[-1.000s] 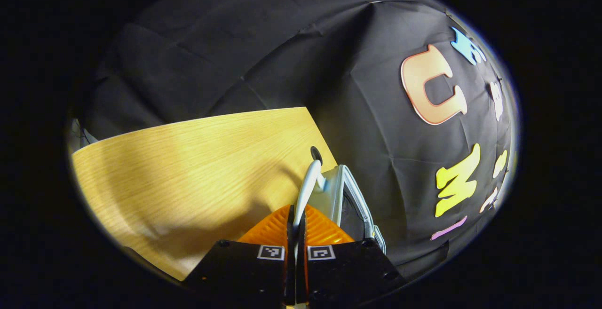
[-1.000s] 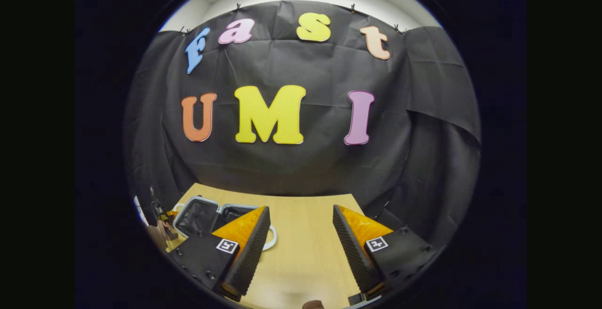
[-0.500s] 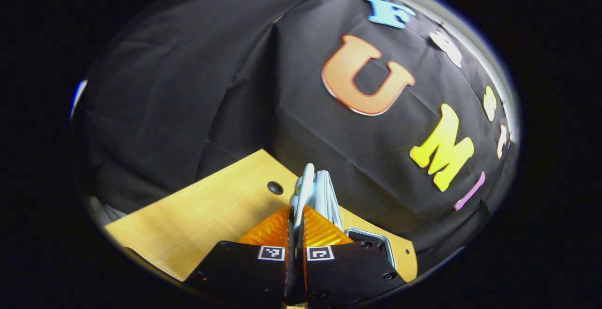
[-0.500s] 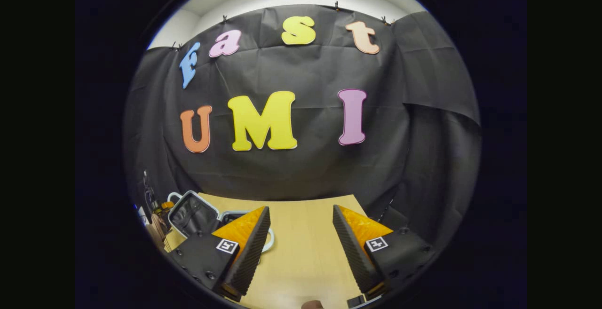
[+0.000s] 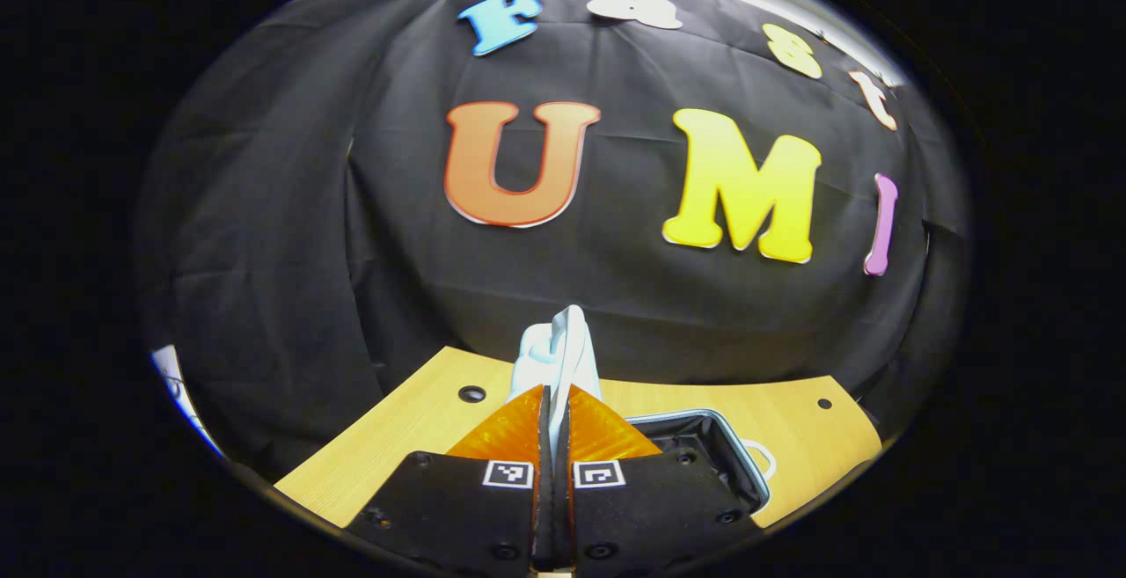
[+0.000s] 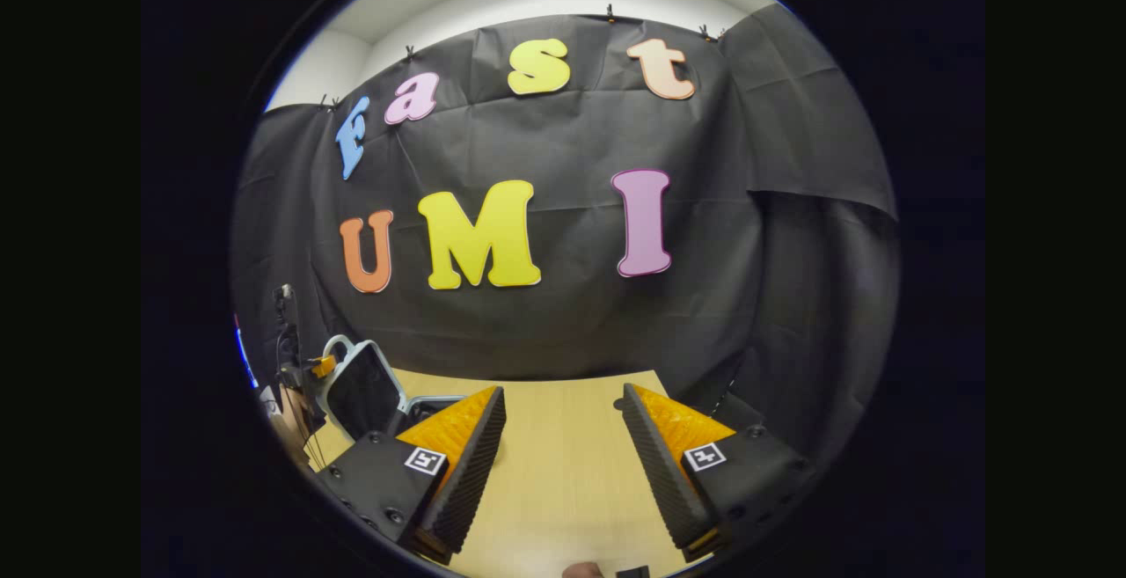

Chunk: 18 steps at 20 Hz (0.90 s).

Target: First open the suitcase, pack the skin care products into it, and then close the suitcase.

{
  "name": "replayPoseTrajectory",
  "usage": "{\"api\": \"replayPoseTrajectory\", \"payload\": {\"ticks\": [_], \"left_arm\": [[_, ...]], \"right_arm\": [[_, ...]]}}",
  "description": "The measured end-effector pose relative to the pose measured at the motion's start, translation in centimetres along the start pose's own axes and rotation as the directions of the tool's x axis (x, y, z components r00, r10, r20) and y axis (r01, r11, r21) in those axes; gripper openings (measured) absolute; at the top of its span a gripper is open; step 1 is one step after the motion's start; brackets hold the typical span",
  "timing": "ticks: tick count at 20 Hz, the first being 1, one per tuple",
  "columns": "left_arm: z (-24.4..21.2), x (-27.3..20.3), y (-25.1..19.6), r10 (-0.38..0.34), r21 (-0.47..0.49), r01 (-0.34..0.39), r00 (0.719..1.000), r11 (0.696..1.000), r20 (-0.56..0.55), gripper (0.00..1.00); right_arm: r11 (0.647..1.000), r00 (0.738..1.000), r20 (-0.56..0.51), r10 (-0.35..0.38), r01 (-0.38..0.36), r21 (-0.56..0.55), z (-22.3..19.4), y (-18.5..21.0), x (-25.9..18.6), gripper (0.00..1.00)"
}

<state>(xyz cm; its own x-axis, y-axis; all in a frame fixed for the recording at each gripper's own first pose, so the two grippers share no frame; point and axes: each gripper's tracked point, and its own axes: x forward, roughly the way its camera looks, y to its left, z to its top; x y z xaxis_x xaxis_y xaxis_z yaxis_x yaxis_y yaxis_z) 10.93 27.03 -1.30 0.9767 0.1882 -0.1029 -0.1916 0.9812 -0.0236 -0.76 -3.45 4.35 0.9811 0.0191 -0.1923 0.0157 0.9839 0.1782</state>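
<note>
My left gripper (image 5: 554, 398) is shut on the pale handle (image 5: 567, 345) of the suitcase lid, which I see edge-on and standing nearly upright. The suitcase base (image 5: 737, 465), with a light rim and dark lining, lies open on the table to the right of my fingers. In the right gripper view the raised lid (image 6: 362, 389) stands at the far left over the base (image 6: 431, 402), and the left gripper (image 6: 321, 365) holds its top handle. My right gripper (image 6: 563, 398) hovers open above the table with nothing between its fingers.
The wooden table (image 6: 563, 481) runs back to the black cloth wall. Two small round holes (image 5: 471, 394) (image 5: 820, 403) sit near its far corners. A hand (image 6: 286, 415) and cables show at the left rim of the right gripper view.
The left gripper has swung the suitcase lid up by its handle, from lying back flat to nearly upright, and its view has turned toward the back wall. The right gripper stays open, tilted slightly higher.
</note>
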Motion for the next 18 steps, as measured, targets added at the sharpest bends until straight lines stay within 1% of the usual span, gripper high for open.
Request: {"api": "replayPoseTrajectory", "payload": {"ticks": [2,5,6,8,10,11,14,17,18], "left_arm": [[0.8,0.5,-4.3,-0.032,0.064,0.032,0.999,0.997,0.004,0.02],[-0.8,0.9,-10.7,-0.098,0.123,0.100,0.995,0.987,-0.018,0.03],[-1.7,1.2,-12.8,-0.119,0.145,0.123,0.992,0.982,-0.030,0.03],[-3.6,1.8,-16.5,-0.156,0.195,0.166,0.986,0.967,-0.064,0.03],[-6.2,2.5,-20.2,-0.205,0.224,0.224,0.973,0.949,-0.105,0.03],[-7.7,2.7,-21.6,-0.213,0.239,0.239,0.968,0.941,-0.131,0.03],[-11.6,3.4,-24.4,-0.212,0.284,0.258,0.960,0.923,-0.183,0.03],[-14.9,4.7,-26.1,-0.164,0.404,0.240,0.963,0.883,-0.213,0.03],[-16.0,4.9,-26.3,-0.137,0.451,0.228,0.965,0.863,-0.224,0.03]], "right_arm": [[1.000,1.000,-0.006,0.006,-0.006,-0.001,-0.3,-1.3,0.0,0.80],[1.000,0.999,-0.028,0.015,-0.015,0.004,-1.2,-2.8,-0.1,0.80],[1.000,0.999,-0.034,0.016,-0.016,0.006,-1.5,-3.3,-0.1,0.78],[1.000,0.999,-0.049,0.012,-0.012,0.014,-2.1,-4.2,-0.1,0.80],[1.000,0.999,-0.054,0.004,-0.003,0.021,-2.5,-4.9,-0.2,0.80],[1.000,0.998,-0.056,-0.002,0.004,0.022,-2.7,-5.3,-0.1,0.80],[0.999,0.998,-0.057,-0.021,0.023,0.023,-3.2,-5.7,-0.2,0.80],[0.999,0.998,-0.062,-0.030,0.031,0.016,-3.7,-5.8,-0.3,0.80],[0.999,0.997,-0.063,-0.034,0.035,0.015,-3.8,-5.7,-0.4,0.80]]}}
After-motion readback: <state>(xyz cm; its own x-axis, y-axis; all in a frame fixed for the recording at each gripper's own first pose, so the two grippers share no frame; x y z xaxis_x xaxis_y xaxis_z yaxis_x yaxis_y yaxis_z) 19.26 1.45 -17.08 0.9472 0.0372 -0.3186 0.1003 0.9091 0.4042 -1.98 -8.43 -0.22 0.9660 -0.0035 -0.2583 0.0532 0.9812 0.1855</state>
